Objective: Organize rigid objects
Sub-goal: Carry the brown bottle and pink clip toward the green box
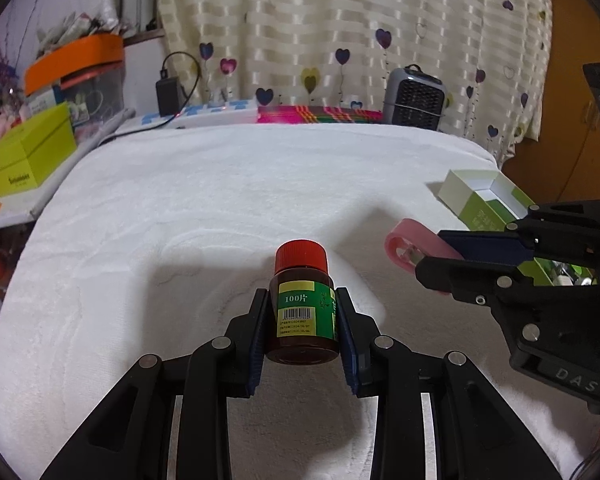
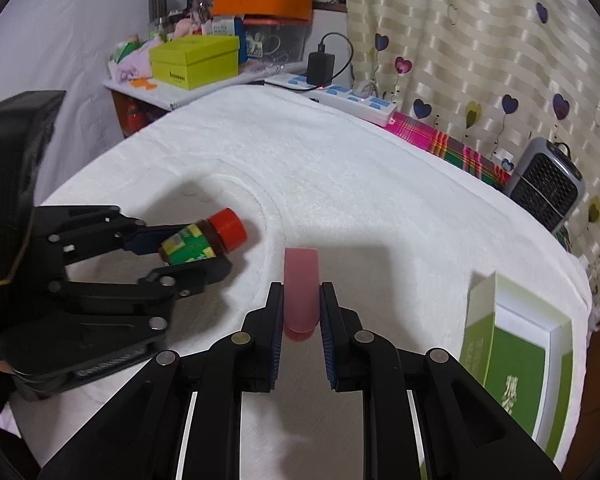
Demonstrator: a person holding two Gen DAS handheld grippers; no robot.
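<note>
My left gripper [image 1: 302, 300] is shut on a brown pill bottle [image 1: 305, 312] with a red cap and a green label, held above the white towel [image 1: 220, 184]. The same bottle [image 2: 202, 240] shows at the left of the right wrist view, lying sideways between the left gripper's [image 2: 204, 252] jaws. My right gripper [image 2: 300, 292] is shut on a pink flat loop-shaped object [image 2: 301, 288] that sticks out past its pads. In the left wrist view that pink object [image 1: 410, 246] pokes leftward out of the right gripper [image 1: 430, 250], to the right of the bottle.
An open green and white box [image 2: 516, 360] sits at the towel's right edge [image 1: 480, 196]. A small grey heater [image 1: 414, 98], a power strip [image 2: 352, 100] with a black charger, and a plaid cloth line the back. A side shelf holds a lime box [image 1: 28, 152] and clutter.
</note>
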